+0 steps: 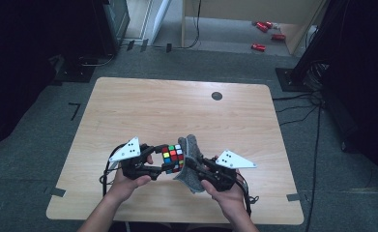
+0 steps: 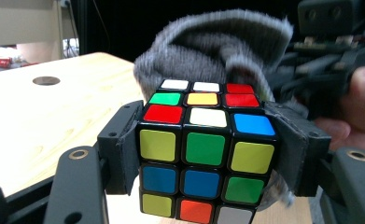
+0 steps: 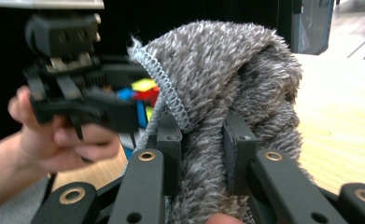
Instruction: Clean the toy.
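Observation:
A scrambled Rubik's cube point(image 1: 173, 158) point(image 2: 206, 151) is held above the near part of the wooden table point(image 1: 177, 111), with my left gripper point(image 1: 158, 158) point(image 2: 208, 149) shut on its two sides. A fluffy grey cloth point(image 1: 190, 162) point(image 2: 217, 46) point(image 3: 222, 88) presses against the cube's right face. My right gripper point(image 1: 195, 165) point(image 3: 201, 154) is shut on a bunched fold of that cloth. In the right gripper view the cube point(image 3: 143, 91) peeks out behind the cloth's ribbed edge, beside the left gripper point(image 3: 91, 109) and the hand holding it.
A dark round hole point(image 1: 217, 95) point(image 2: 46, 80) sits near the table's far edge. Red objects point(image 1: 265, 34) lie on the floor beyond the table, next to a wooden panel. Black stands and cables point(image 1: 317, 96) flank the table's right side.

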Tool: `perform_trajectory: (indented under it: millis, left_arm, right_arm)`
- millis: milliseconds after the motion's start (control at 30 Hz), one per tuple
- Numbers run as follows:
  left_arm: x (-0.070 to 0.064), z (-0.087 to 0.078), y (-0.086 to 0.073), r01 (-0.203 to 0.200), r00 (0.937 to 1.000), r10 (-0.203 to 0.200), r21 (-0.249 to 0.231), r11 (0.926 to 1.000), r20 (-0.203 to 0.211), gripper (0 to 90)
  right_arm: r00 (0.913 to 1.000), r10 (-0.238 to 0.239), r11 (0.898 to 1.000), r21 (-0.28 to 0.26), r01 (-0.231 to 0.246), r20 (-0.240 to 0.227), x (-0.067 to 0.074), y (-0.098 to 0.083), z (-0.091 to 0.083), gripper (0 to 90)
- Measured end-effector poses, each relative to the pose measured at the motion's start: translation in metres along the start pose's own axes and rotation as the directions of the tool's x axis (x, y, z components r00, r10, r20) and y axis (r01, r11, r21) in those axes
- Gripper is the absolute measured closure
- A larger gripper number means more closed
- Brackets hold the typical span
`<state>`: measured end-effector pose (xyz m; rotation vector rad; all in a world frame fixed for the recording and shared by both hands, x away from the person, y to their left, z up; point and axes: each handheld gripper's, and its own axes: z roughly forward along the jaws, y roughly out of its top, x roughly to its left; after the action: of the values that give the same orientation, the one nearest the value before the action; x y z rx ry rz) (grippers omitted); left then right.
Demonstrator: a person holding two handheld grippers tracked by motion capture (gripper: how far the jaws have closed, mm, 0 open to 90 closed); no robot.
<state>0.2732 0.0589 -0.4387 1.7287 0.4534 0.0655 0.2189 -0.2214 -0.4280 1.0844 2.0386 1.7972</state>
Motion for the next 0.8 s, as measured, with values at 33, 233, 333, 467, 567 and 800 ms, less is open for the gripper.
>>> perform_trajectory:
  millis: [33,233,333,467,567,800]
  left_arm:
    - [0.000,0.000,0.001,0.002,1.0000,-0.002,-0.006,1.0000,-0.009,34.4]
    - [0.005,-0.011,0.005,0.045,0.9912,-0.056,-0.093,0.9947,-0.120,34.4]
    - [0.004,-0.015,0.005,0.066,0.9859,-0.087,-0.148,0.9869,-0.143,34.5]
    - [-0.004,-0.012,0.007,0.066,0.9838,-0.096,-0.192,0.9792,-0.151,34.4]
    - [-0.007,-0.007,0.006,0.087,0.9867,-0.112,-0.200,0.9759,-0.118,34.4]
    - [-0.011,0.001,0.002,0.079,0.9884,-0.099,-0.170,0.9823,-0.115,34.4]
  right_arm:
    - [0.9999,0.012,1.000,-0.008,-0.012,-0.003,-0.001,0.000,0.000,73.3]
    - [0.9999,-0.011,1.000,0.000,0.011,0.012,0.000,-0.008,0.005,73.2]
    - [0.9994,0.008,1.000,0.029,-0.009,0.034,0.000,-0.020,0.015,73.3]
    - [0.9998,0.002,0.998,0.068,-0.003,0.020,0.009,-0.031,0.029,73.1]
    - [0.9998,-0.020,0.998,0.066,0.019,0.007,0.018,-0.034,0.035,73.0]
    - [0.9983,-0.058,0.994,0.089,0.059,-0.008,0.034,-0.042,0.044,73.0]
